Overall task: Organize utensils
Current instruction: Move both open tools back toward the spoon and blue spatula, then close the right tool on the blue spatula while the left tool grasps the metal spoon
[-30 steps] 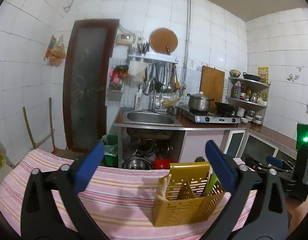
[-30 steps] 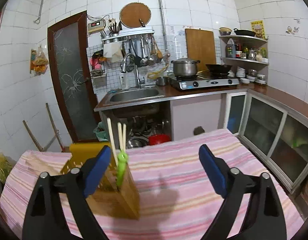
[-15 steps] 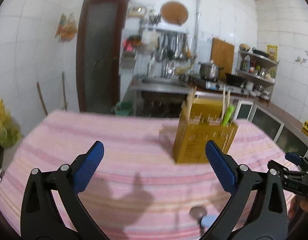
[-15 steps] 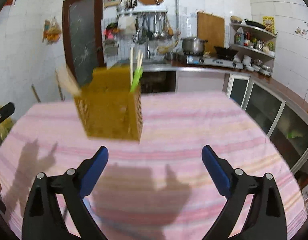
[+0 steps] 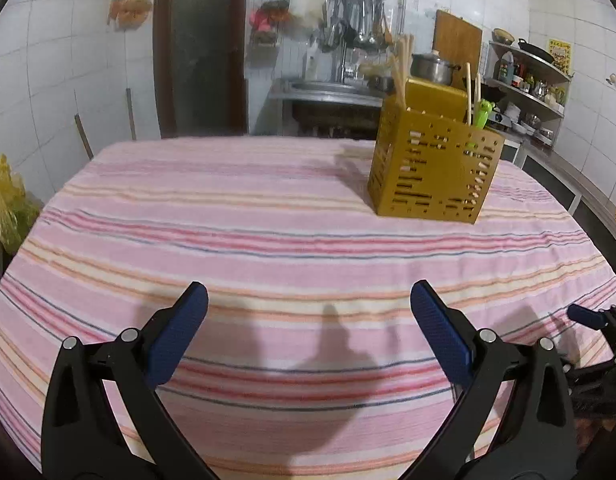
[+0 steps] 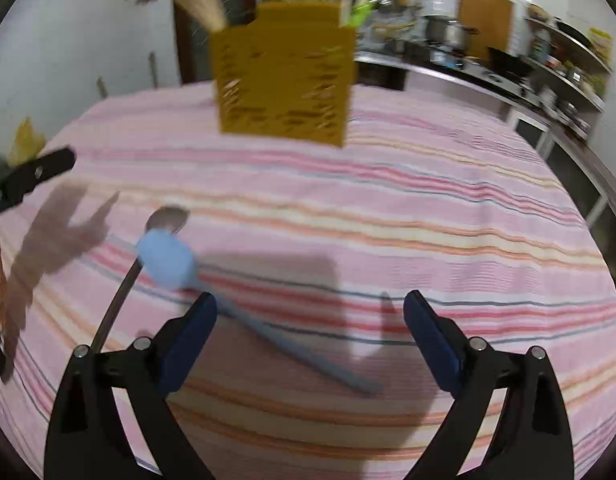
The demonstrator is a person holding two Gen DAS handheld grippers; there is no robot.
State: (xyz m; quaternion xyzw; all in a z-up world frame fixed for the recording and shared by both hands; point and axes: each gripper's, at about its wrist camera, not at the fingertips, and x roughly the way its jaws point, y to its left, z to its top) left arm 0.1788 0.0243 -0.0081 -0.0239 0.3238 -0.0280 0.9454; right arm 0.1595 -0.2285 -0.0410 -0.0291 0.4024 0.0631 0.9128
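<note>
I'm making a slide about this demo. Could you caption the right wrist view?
Open right gripper hovers over a blue spatula and metal spoon on the striped cloth, yellow holder beyond.

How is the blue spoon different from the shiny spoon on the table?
The blue spoon is pale blue with a big head; the metal spoon is silvery with a smaller bowl and a thin dark handle. The blue spoon's handle runs toward the right tool; the metal spoon's handle runs toward the near left edge. The blue head overlaps the metal spoon. Both lie flat on the striped cloth, outside the yellow holder.
</note>
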